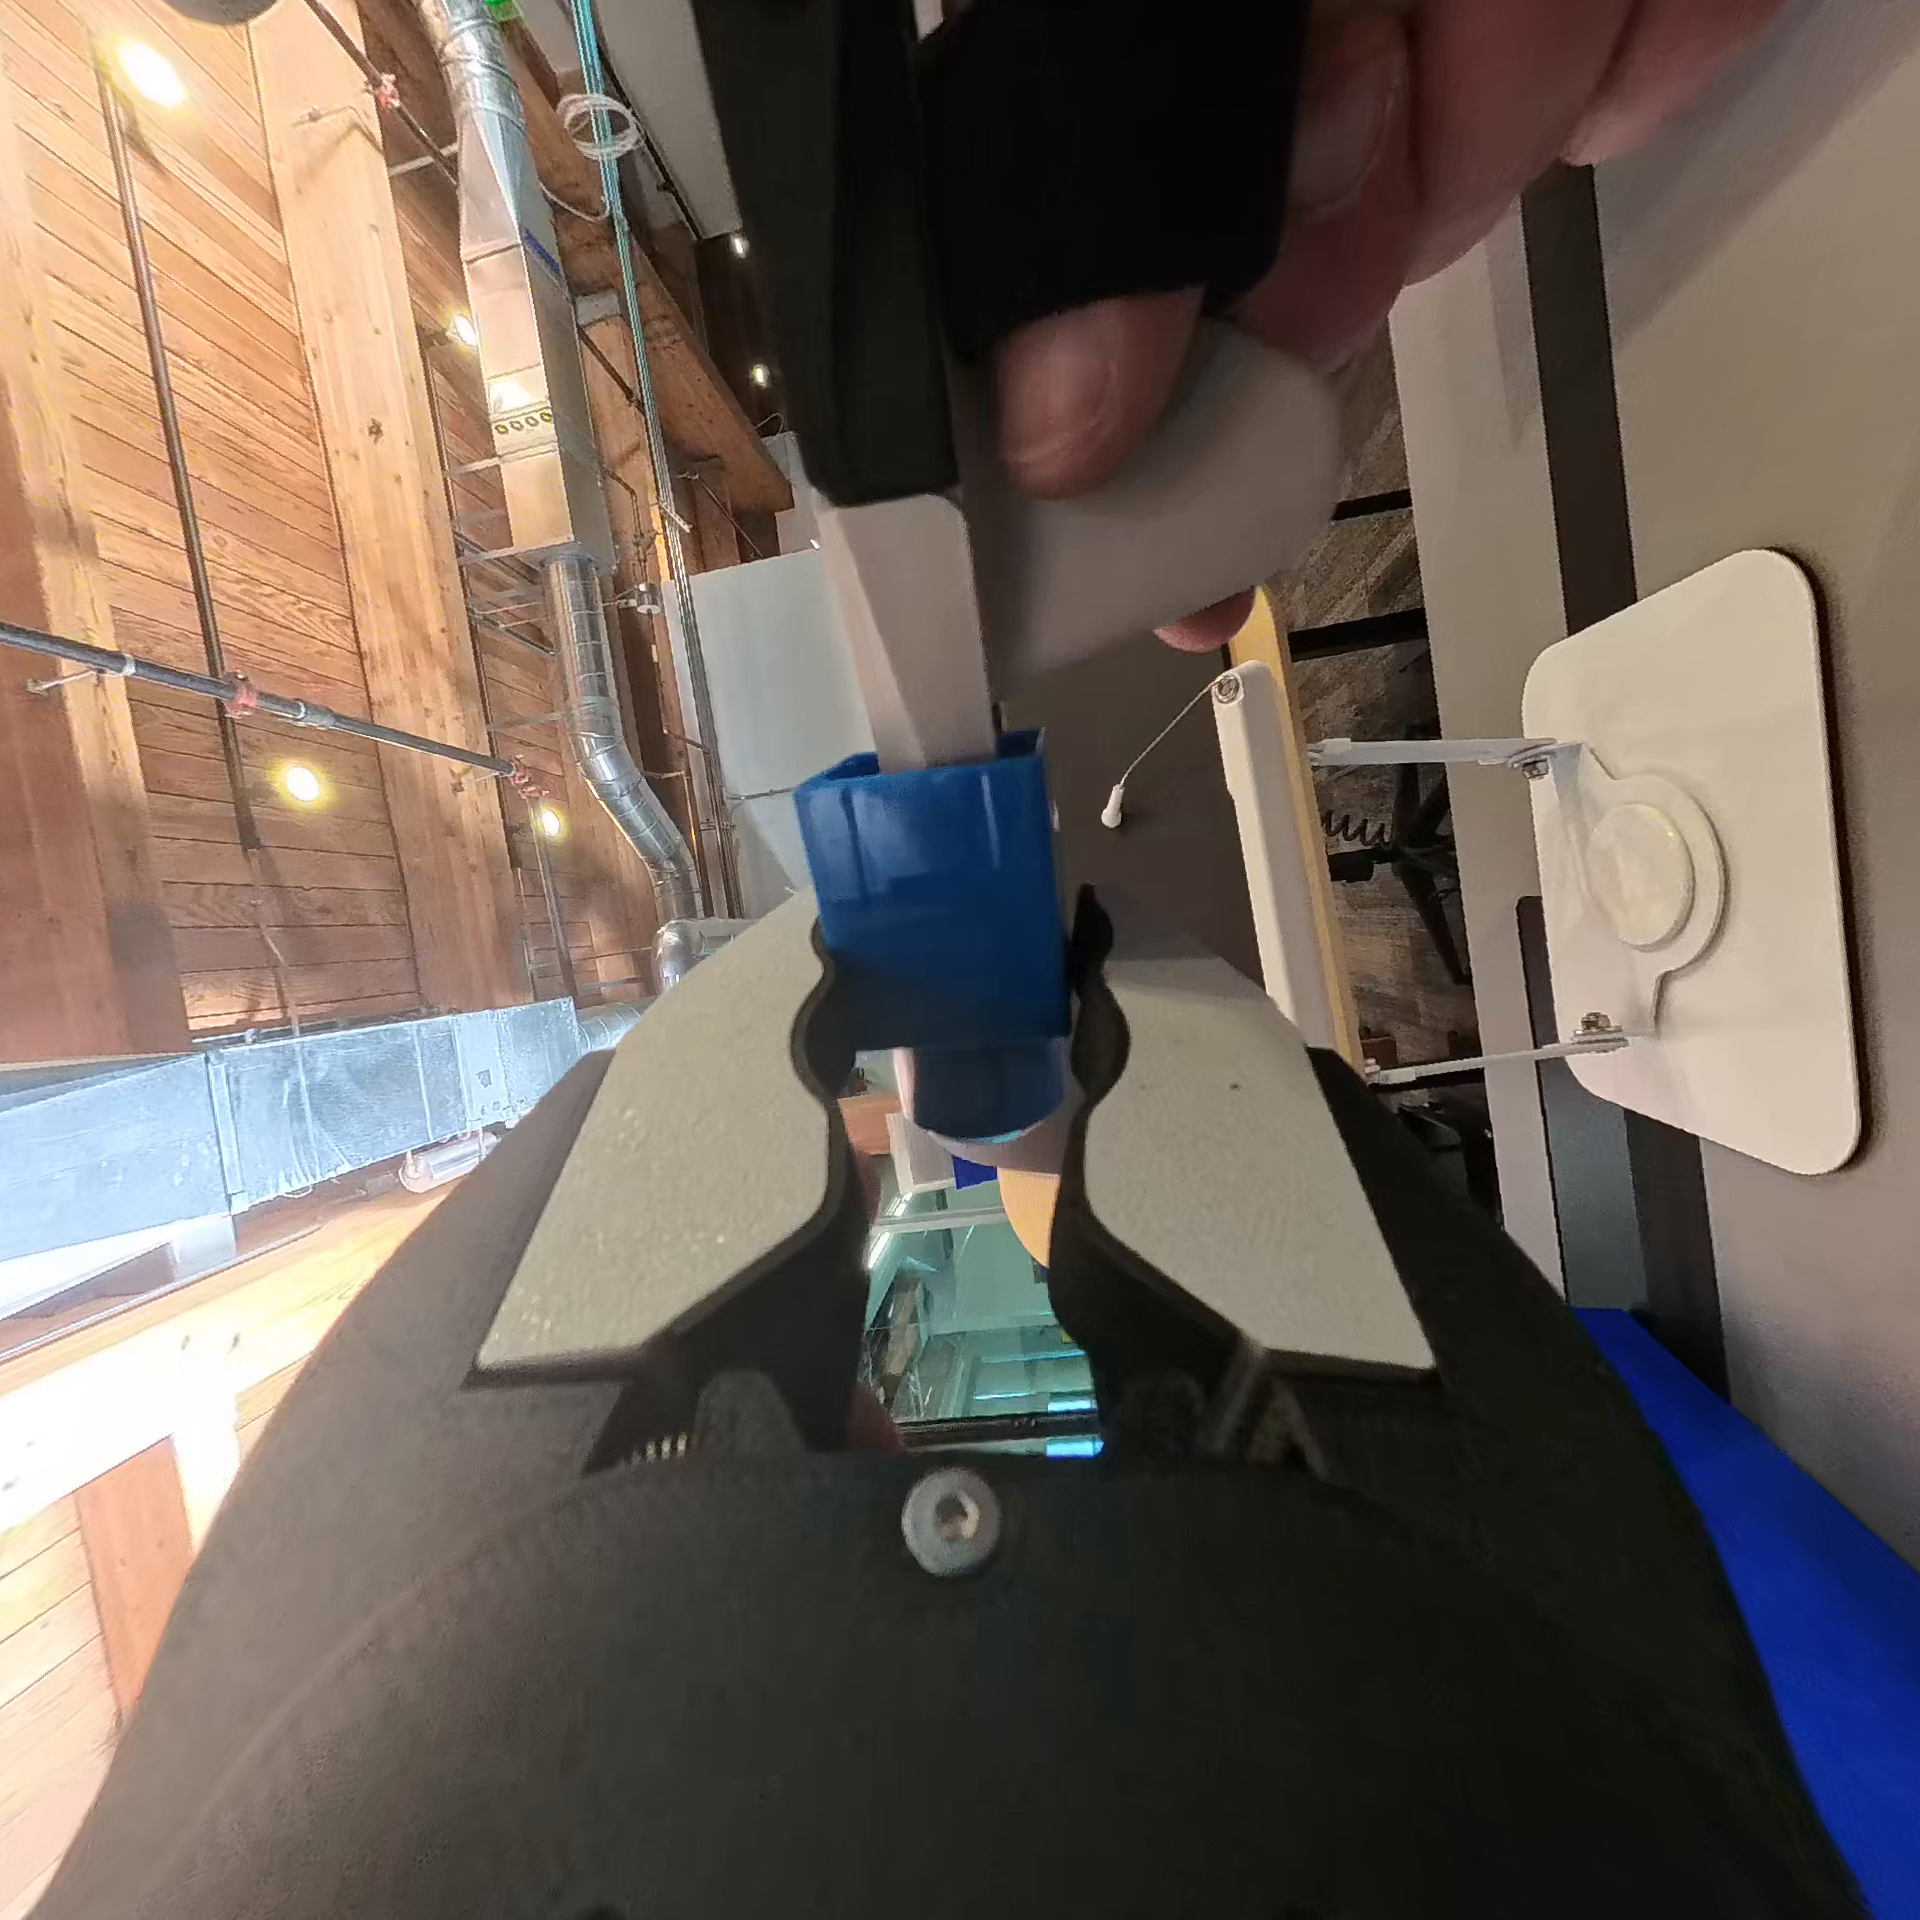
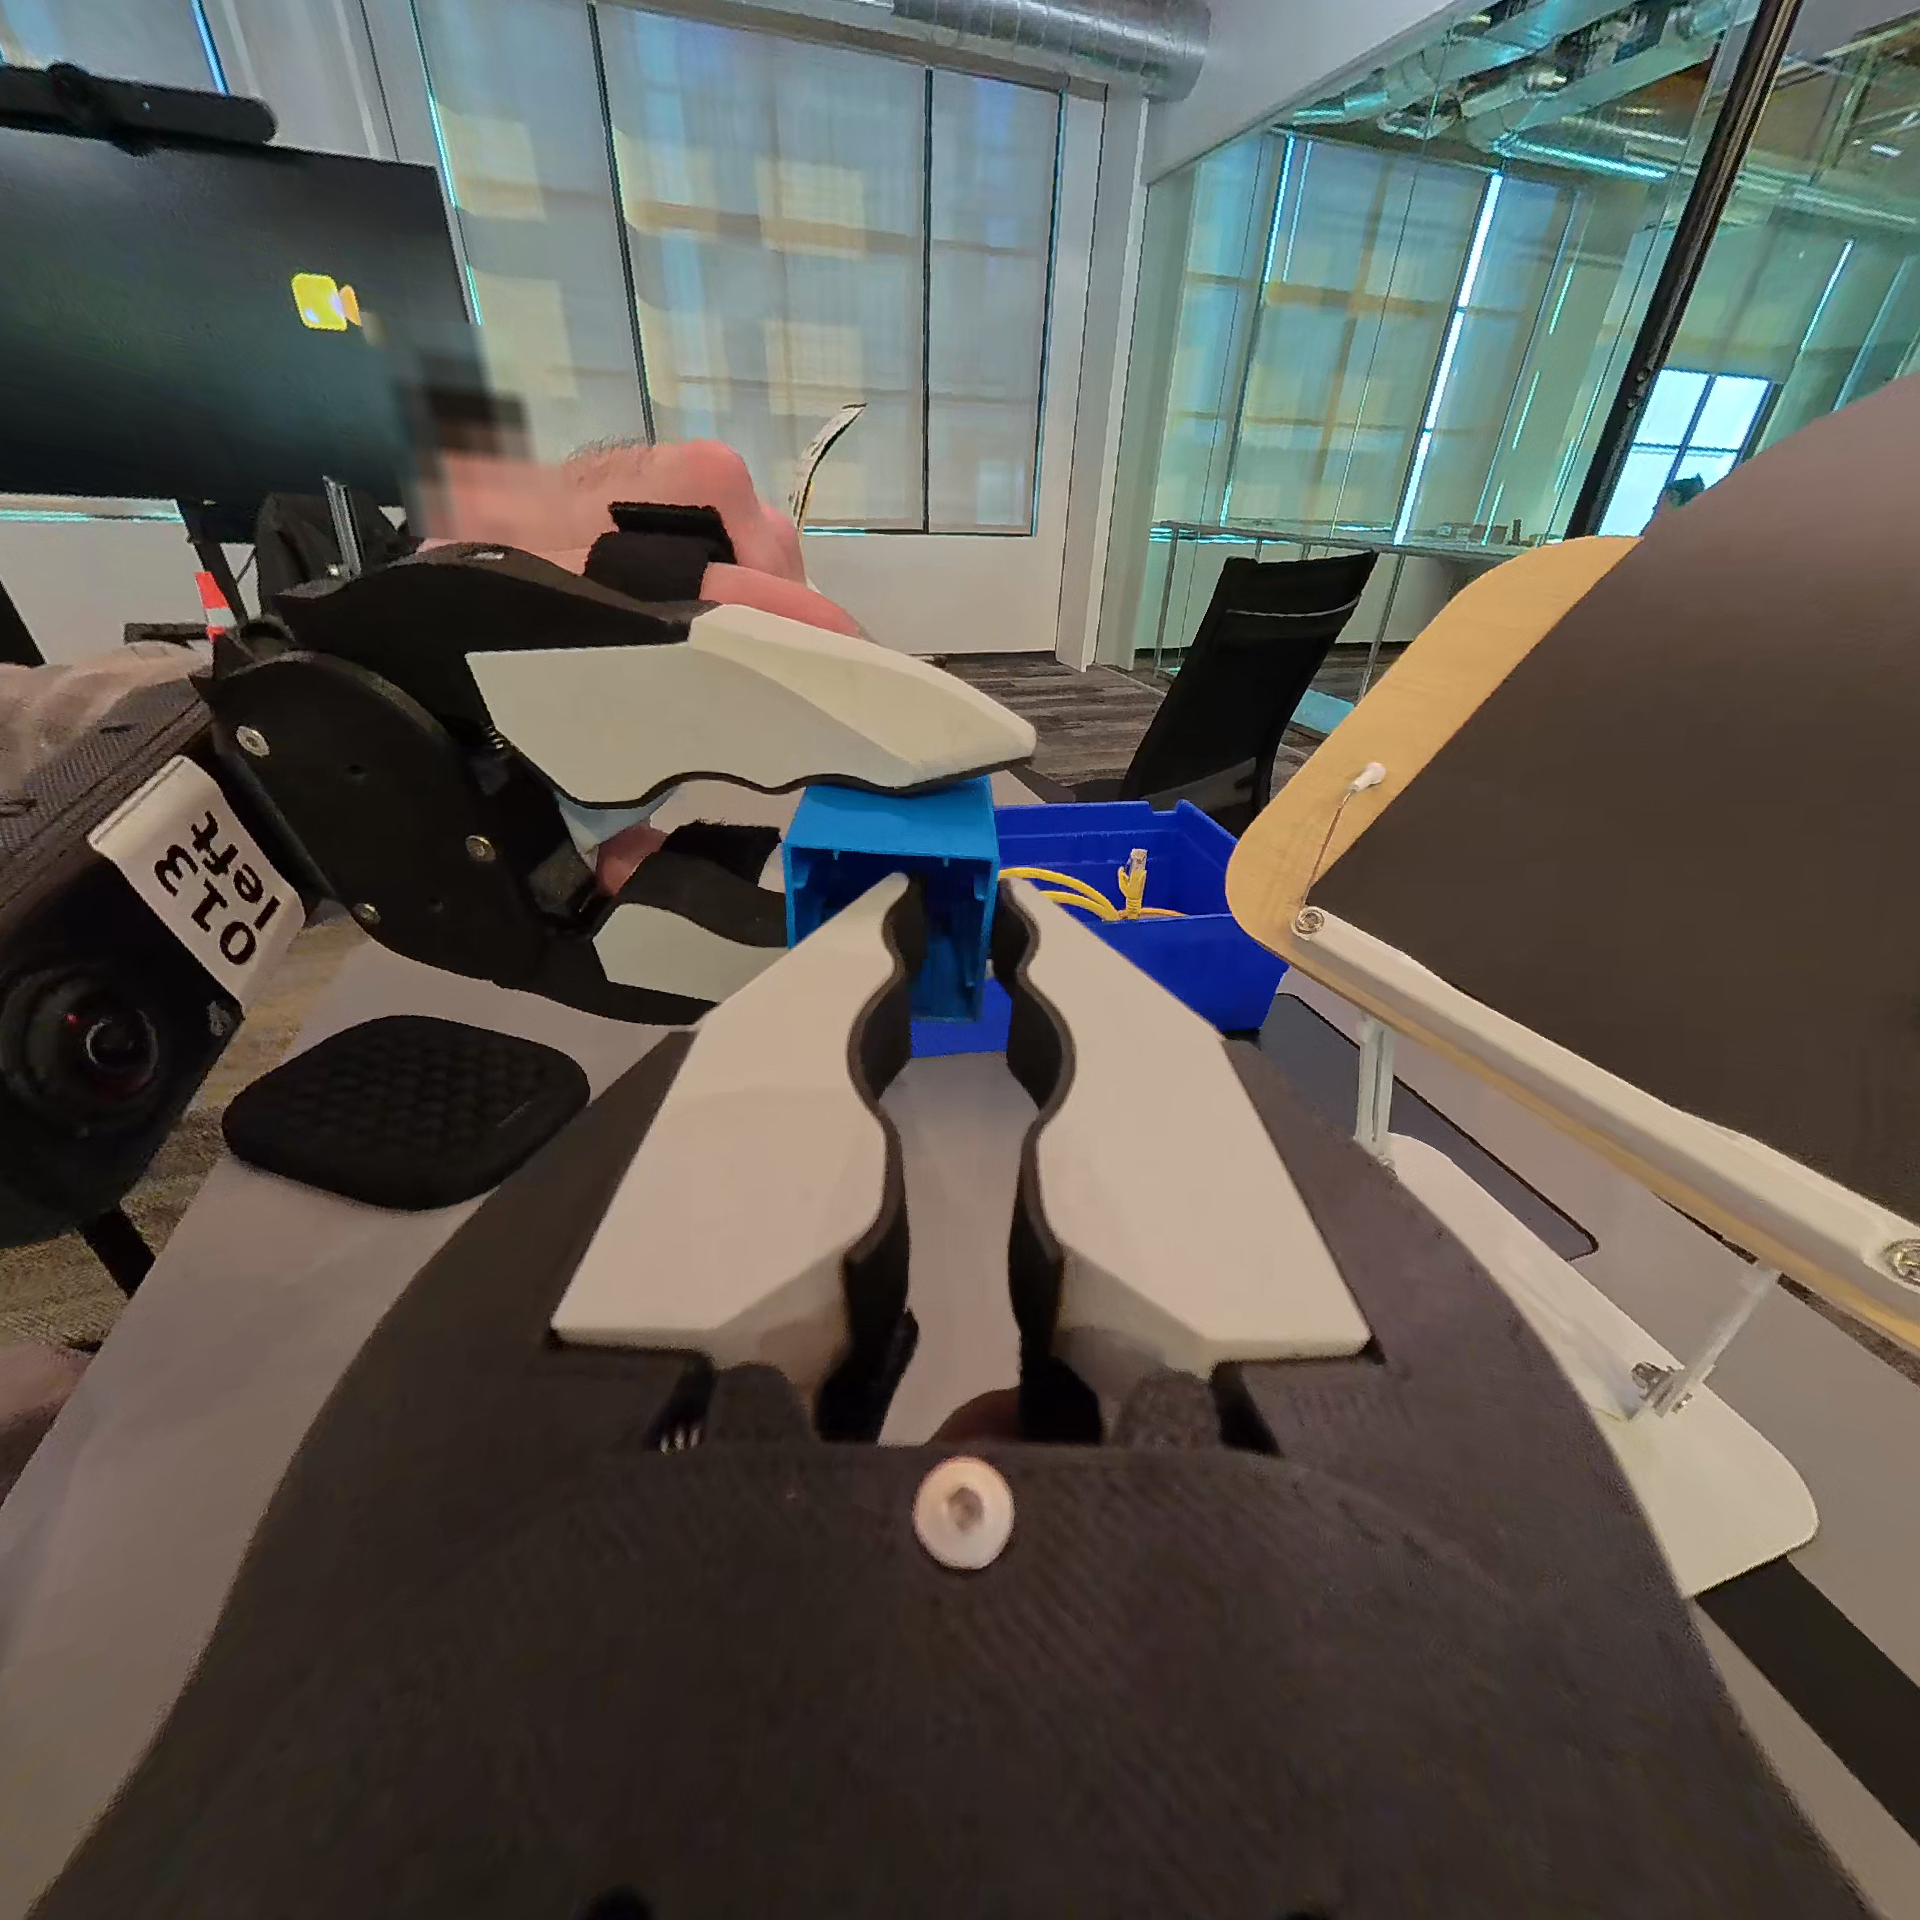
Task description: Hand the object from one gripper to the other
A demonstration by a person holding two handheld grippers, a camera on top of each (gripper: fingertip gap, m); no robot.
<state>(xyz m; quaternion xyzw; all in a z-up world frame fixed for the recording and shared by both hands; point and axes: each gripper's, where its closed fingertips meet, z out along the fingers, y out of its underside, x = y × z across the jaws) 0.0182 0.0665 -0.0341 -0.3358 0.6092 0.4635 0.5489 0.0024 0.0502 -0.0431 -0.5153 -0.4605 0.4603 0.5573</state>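
Between two claws above a grey table [image 2: 156, 1475], one blue plastic block [image 2: 891, 914], a hollow, square-sided housing with smooth glossy walls and a rounded collar at one end, is caught in mid-air. From the left wrist view the left claw [image 1: 951, 997] is clamped on the block [image 1: 940, 904], its two fingers pressed against opposite walls; each finger is pale, grainy plastic edged with a wavy black pad. From the right wrist view the right claw [image 2: 948, 935] stands slightly parted, one fingertip reaching into the block's open mouth and the other lying just outside its right wall; whether it presses on that wall cannot be told. The left claw [image 2: 821, 852] shows there too, reaching in from the left with one finger on top of the block and one beneath, a bare hand [image 2: 644, 520] strapped to its black body with a dark band.

Just behind the block sits one blue plastic bin [image 2: 1174, 935], open-topped, holding a coiled yellow cable [image 2: 1091, 894]. One black pad [image 2: 405, 1112] with a honeycomb texture lies on the table to the near left. One tilted dark panel [image 2: 1662, 779] with a pale wooden edge stands at the right on a white bracket and base. Farther off are one dark screen [image 2: 208, 312], one black chair [image 2: 1247, 665] and tall glass walls.
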